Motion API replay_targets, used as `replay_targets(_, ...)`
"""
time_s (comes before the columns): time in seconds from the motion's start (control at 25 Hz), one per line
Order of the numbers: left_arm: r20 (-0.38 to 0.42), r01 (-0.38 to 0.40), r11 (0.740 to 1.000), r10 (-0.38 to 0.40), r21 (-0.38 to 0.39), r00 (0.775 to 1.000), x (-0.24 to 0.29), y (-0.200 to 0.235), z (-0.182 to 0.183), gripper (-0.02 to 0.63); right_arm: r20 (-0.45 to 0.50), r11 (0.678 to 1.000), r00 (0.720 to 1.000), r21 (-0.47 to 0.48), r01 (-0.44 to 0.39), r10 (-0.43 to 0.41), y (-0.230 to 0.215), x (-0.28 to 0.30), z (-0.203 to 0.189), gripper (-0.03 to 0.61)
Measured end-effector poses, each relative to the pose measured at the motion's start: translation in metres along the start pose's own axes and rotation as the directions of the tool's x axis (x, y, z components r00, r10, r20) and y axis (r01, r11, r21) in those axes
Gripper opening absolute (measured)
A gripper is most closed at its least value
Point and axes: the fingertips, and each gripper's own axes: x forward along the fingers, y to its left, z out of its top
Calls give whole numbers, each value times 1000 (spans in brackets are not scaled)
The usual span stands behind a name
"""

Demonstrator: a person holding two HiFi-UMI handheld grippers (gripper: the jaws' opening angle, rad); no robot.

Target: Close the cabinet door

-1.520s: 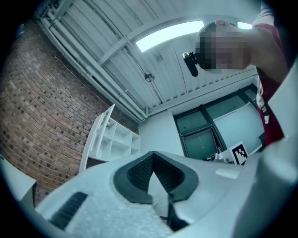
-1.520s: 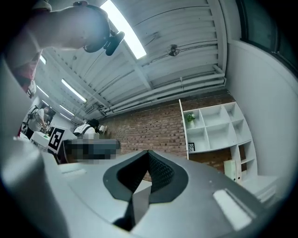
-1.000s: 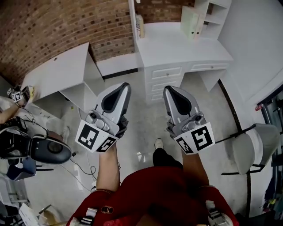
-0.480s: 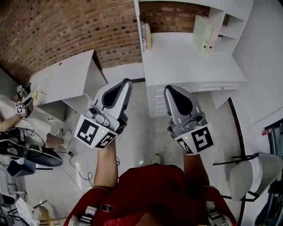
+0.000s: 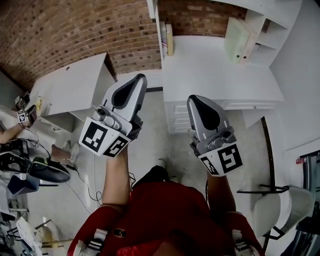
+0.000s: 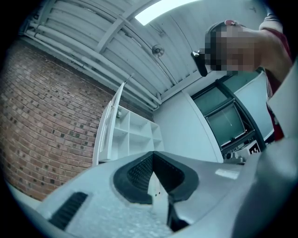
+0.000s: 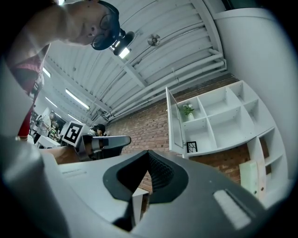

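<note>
The white wall cabinet (image 7: 223,118) of open cubbies hangs on the brick wall above a white desk (image 5: 215,65). Its door (image 7: 173,122) stands swung out, edge-on toward me; the left gripper view shows the same door (image 6: 110,124) beside the cubbies (image 6: 137,135). From the head view only the door's top edge (image 5: 151,7) shows. My left gripper (image 5: 138,79) (image 6: 152,154) and right gripper (image 5: 194,99) (image 7: 149,152) are both held up in front of me, tilted upward, jaws shut and holding nothing. Both are still well short of the door.
The desk has drawers (image 5: 178,114) facing me, books (image 5: 167,38) and pale green folders (image 5: 237,33) on top. A low white table (image 5: 70,86) stands at left, a grey chair (image 5: 277,210) at right. Another person's arm and cluttered gear (image 5: 22,116) sit far left.
Both grippers have moved forward toward the desk and cabinet, which now sit nearer and lower in the head view. The left gripper has risen a little. Jaws unchanged.
</note>
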Motion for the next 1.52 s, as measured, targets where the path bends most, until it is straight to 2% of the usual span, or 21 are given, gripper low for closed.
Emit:
replay_targets(0.36,22,-2,1000,2,-26,1000,46,55,-21,7,-27,999,999,-31,22,-22,-40,39,-23,14)
replay_targets(0.72,32,14,1000,-13,-23,999,102,132,-30,61,-53,997,997,-55,52,-54,-80,101,-45,14)
replay_targets(0.92,23,41,999,-41,-23,999,137,167,-40,96,-50,992,993,-74,100,-103,-104,128,-56,14)
replay_targets(1.28,30,108,994,-108,-12,994,178,198,-59,158,-33,980,985,-105,167,-172,-133,155,-82,14)
replay_targets(1.52,44,119,993,-119,-5,992,200,207,-57,161,-41,979,983,-106,176,-181,-153,163,-87,14)
